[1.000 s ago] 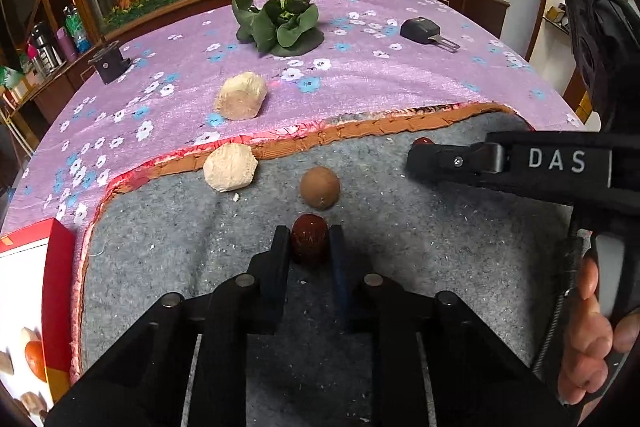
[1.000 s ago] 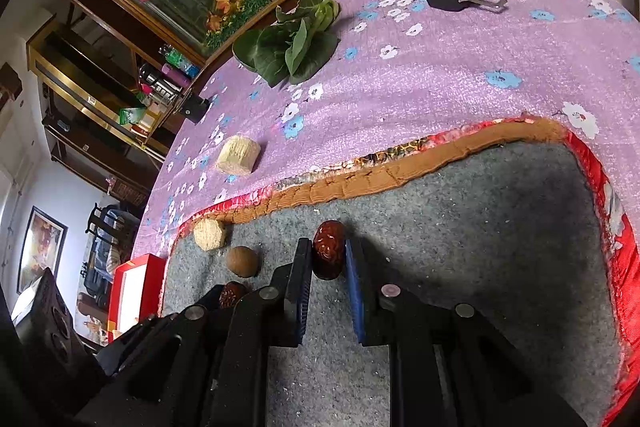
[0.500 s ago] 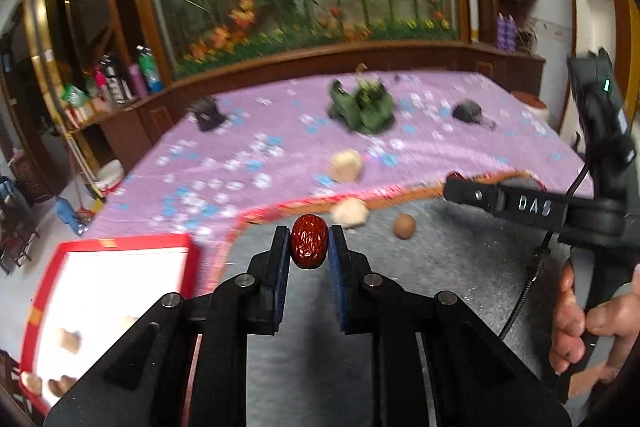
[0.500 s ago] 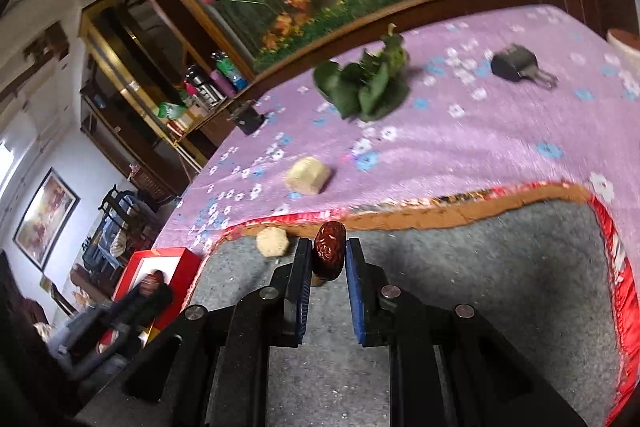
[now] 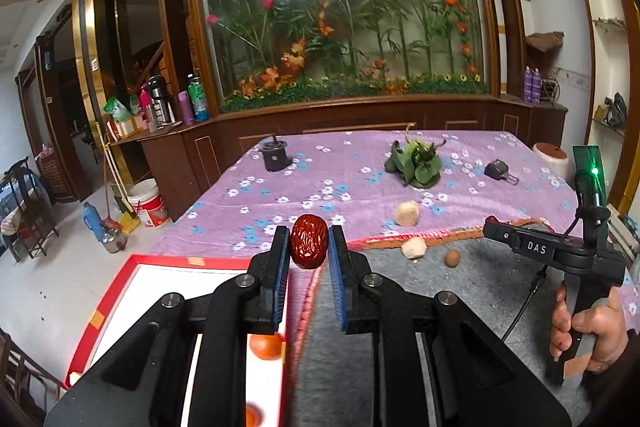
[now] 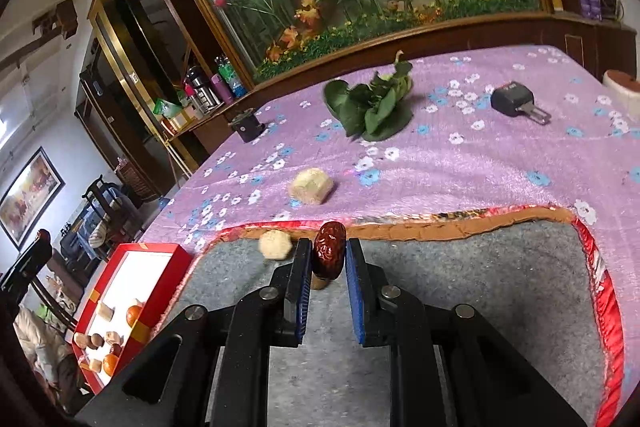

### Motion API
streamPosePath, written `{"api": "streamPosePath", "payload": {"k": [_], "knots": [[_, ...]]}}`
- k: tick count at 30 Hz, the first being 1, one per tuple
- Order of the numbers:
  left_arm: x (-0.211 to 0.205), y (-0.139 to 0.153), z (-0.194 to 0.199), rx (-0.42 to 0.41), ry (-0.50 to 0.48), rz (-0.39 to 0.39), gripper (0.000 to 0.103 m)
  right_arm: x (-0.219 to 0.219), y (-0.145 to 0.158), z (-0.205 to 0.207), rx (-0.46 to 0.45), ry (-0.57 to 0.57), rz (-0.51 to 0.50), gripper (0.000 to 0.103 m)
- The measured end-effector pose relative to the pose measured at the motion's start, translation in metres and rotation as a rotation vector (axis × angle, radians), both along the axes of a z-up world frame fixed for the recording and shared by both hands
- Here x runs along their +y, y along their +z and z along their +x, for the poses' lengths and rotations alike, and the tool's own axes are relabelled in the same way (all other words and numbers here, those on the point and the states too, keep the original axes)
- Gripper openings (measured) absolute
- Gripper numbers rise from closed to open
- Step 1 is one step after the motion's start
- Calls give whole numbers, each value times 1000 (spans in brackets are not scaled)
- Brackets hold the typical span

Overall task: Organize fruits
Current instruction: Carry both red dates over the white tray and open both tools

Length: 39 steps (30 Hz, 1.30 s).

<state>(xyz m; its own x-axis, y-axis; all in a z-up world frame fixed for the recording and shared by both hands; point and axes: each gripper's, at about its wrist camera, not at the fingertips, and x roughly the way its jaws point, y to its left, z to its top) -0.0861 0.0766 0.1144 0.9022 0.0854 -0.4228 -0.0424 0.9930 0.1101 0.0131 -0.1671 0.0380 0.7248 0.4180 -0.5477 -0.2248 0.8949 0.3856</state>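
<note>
Lifted clear, both red dates (image 5: 308, 241) are riding clamped in your left gripper (image 5: 308, 247) and right gripper (image 6: 328, 259); keep squeezing while crossing toward the red box (image 5: 132, 261), lower left.

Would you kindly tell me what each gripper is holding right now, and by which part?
Each holds a red date by its sides: the left gripper clamps one date, the right gripper another date.

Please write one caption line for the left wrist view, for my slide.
Left gripper holds a red date above the red-rimmed box, table edge below.
</note>
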Motion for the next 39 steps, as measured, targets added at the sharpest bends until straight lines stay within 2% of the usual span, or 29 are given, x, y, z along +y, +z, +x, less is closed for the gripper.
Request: {"api": "streamPosePath", "payload": {"k": [9,15,24,39], "knots": [[37,2,-12,-28,41,-42,16,72,31,-32,-68,141,13,17],[60,-4,-20,-27,77,-61,16,122,39,-51,-83,229,38,17],[93,-14,-26,-15,129,-96,17,186,38,-79,-92,349,-2,17],[136,-31,-33,9,201,-140,17,248,25,-103,-60,458,-59,17]]}}
